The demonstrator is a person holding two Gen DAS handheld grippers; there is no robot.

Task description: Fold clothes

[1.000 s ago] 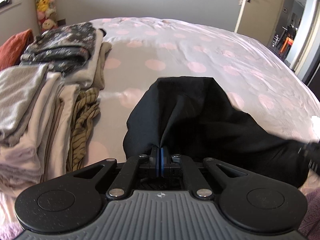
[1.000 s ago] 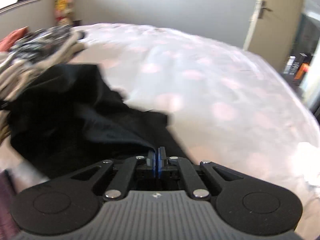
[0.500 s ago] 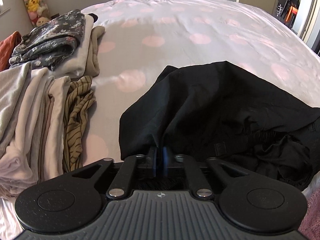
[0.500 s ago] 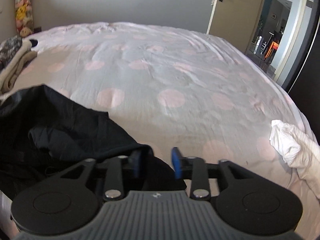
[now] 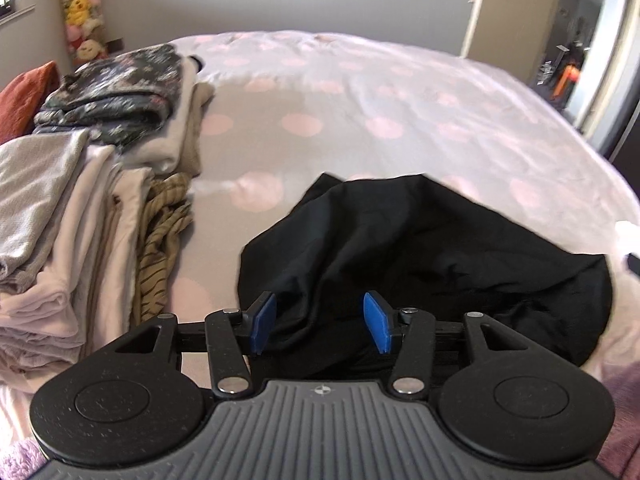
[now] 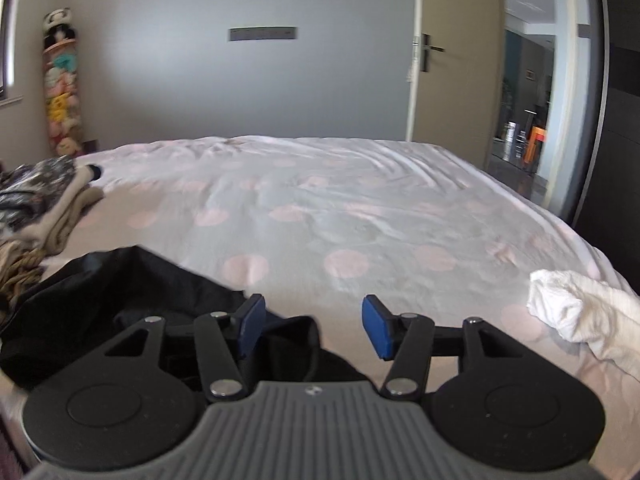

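Black garment (image 5: 420,264) plain, no print. Bed cover (image 5: 360,112) pale lilac-grey with pink dots. Left stacks: dark floral-print piece (image 5: 116,88) on top far, cream and beige folds (image 5: 176,128) under it; near stack (image 5: 52,216) off-white and pale pink; olive piece with dark stripes (image 5: 160,240) beside it. Rust-red cushion (image 5: 20,96) far left. White cloth (image 6: 584,320) right. Gripper pads (image 5: 262,322) blue, bodies black. Wall (image 6: 240,88) grey, door (image 6: 452,80) beige. Plush toys (image 6: 60,92) multicolour.

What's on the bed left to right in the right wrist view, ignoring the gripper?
Folded clothes stack → black garment → bare stretch of polka-dot bedspread → crumpled white cloth at the right edge.
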